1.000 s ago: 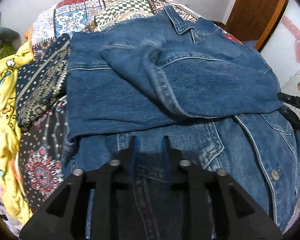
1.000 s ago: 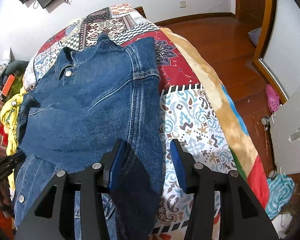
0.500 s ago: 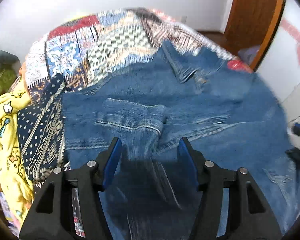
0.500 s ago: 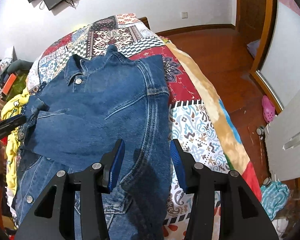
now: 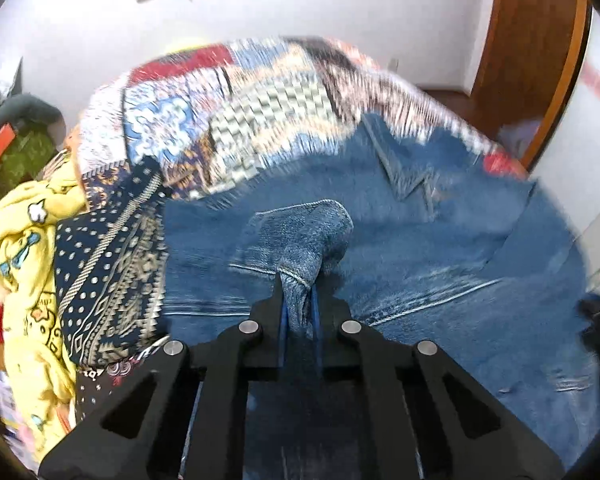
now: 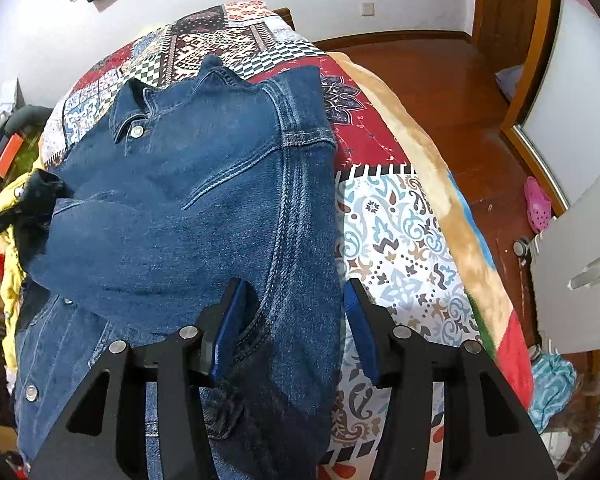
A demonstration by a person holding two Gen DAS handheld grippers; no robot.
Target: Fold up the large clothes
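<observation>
A blue denim jacket (image 6: 188, 208) lies spread on a patchwork bedspread (image 6: 400, 240), collar at the far end. My left gripper (image 5: 298, 292) is shut on the jacket's sleeve cuff (image 5: 304, 236) and holds it raised over the jacket body (image 5: 440, 260); the left wrist view is blurred by motion. In the right wrist view the left gripper (image 6: 8, 216) shows at the left edge, gripping the cuff (image 6: 40, 192). My right gripper (image 6: 296, 320) is open, its fingers straddling the jacket's right side seam near the hem.
A yellow printed cloth (image 5: 24, 240) and a dark patterned cloth (image 5: 108, 272) lie left of the jacket. Wooden floor (image 6: 440, 80), a pink shoe (image 6: 538, 204) and a white cabinet (image 6: 580, 272) are right of the bed.
My left gripper opened, moved forward to the sleeve cuff and has shut on it, lifting it. My right gripper stayed open and shifted slightly along the jacket's side.
</observation>
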